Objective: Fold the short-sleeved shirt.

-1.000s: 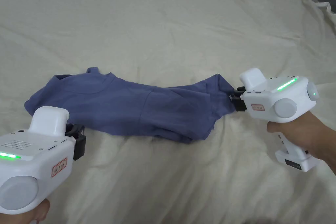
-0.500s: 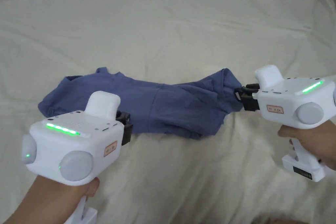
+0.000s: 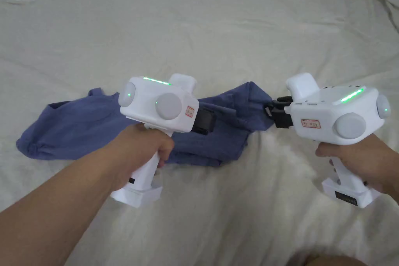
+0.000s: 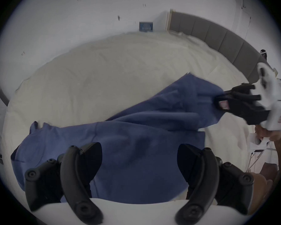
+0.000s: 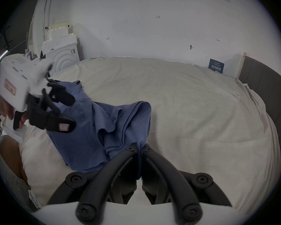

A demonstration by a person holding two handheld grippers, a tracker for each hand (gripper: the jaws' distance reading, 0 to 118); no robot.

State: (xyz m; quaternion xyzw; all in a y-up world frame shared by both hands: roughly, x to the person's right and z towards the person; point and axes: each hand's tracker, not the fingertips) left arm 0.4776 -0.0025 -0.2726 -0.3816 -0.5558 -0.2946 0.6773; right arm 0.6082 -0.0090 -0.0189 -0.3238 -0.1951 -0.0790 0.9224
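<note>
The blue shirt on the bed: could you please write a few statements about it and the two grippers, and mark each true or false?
1. The right gripper is shut on an edge of the blue shirt. True.
2. The left gripper is shut on the shirt. False: its jaws stand wide apart above the cloth and hold nothing.
3. The shirt lies flat and neatly folded. False: it is bunched and creased, and its right end is lifted off the bed sheet.
4. The shirt lies on a cream bed sheet. True.
5. The left gripper is above the middle of the shirt. True.
</note>
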